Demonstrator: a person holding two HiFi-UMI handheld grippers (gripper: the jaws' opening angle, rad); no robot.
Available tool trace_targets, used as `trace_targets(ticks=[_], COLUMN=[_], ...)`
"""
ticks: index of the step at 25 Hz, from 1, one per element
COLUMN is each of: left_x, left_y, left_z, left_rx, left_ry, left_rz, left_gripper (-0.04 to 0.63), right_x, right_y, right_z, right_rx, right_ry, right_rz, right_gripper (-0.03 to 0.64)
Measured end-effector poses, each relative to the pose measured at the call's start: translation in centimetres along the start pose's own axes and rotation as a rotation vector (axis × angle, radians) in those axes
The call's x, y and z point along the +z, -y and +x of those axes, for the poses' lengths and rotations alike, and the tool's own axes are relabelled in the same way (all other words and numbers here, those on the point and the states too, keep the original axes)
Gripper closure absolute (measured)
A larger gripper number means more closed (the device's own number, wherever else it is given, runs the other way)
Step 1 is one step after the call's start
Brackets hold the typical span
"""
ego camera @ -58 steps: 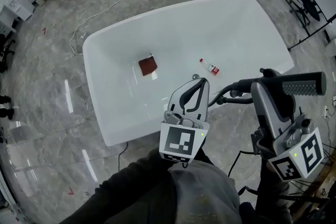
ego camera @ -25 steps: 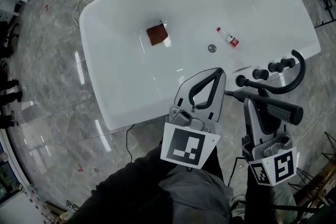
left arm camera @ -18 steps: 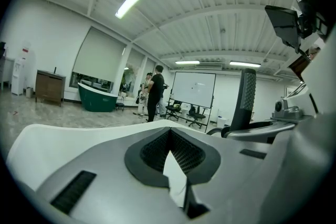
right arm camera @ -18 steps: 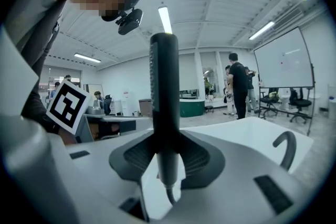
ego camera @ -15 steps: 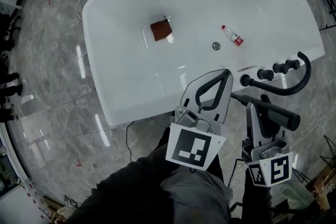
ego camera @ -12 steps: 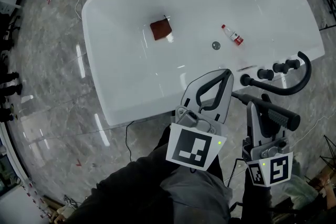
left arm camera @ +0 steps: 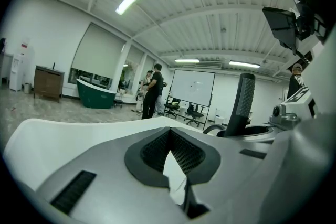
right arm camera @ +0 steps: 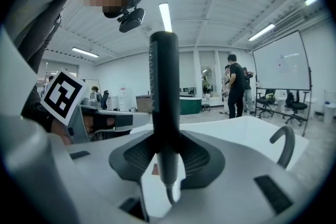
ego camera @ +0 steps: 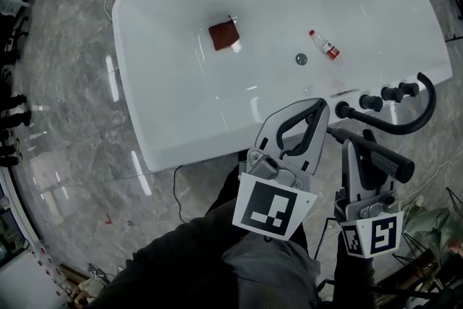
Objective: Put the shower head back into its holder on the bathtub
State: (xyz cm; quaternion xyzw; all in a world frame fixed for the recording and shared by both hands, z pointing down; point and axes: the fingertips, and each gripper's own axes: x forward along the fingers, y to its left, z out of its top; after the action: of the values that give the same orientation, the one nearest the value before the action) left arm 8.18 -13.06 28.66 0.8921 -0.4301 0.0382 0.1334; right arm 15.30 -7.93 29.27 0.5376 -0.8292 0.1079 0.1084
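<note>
The black shower head [ego camera: 376, 159] is a slim stick with a textured end. My right gripper [ego camera: 351, 150] is shut on its handle, just this side of the white bathtub's rim [ego camera: 181, 155]. In the right gripper view the shower head [right arm camera: 164, 92] stands upright between the pads, hose end pointing down, in the grip of the right gripper [right arm camera: 167, 165]. The black tap set [ego camera: 372, 102] with its arched spout [ego camera: 428, 101] sits on the rim just beyond. My left gripper [ego camera: 316, 106] hovers beside it over the rim, shut and empty. In the left gripper view the left gripper [left arm camera: 169, 136] has its tips together.
Inside the tub lie a brown square pad [ego camera: 224, 35], a small bottle [ego camera: 325, 45] and the drain [ego camera: 301, 59]. A cable [ego camera: 177, 192] runs over the marble floor by the tub. People [right arm camera: 236, 86] stand far back in the hall.
My right gripper has sunk a little with the shower head and now sits nearer the taps than in the earliest frame. The left gripper has hardly moved.
</note>
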Motion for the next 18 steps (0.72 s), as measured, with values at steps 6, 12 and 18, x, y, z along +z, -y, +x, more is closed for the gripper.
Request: trace_targets(ticks=[6,12,18], left_x=[-0.7,-1.7,-2.6], left_y=[-0.4,-1.2,-1.3], left_z=[0.1,0.4,0.3], left_rx=[0.004,0.012,0.006], left_ry=[-0.009,-0.022,-0.044], left_rz=[-0.008,-0.013,-0.011], left_gripper=[0.592,0.592,0.592], right_x=[-0.8,-1.8,-2.8], right_y=[0.0,0.1,0.1], right_z=[0.2,0.9,1.2], right_rx=[0.0,0.001,-0.005], right_ry=[-0.009,-0.017,-0.026], right_rz=[0.003,0.011,0.018], right_gripper=[0.476,0.476,0.476])
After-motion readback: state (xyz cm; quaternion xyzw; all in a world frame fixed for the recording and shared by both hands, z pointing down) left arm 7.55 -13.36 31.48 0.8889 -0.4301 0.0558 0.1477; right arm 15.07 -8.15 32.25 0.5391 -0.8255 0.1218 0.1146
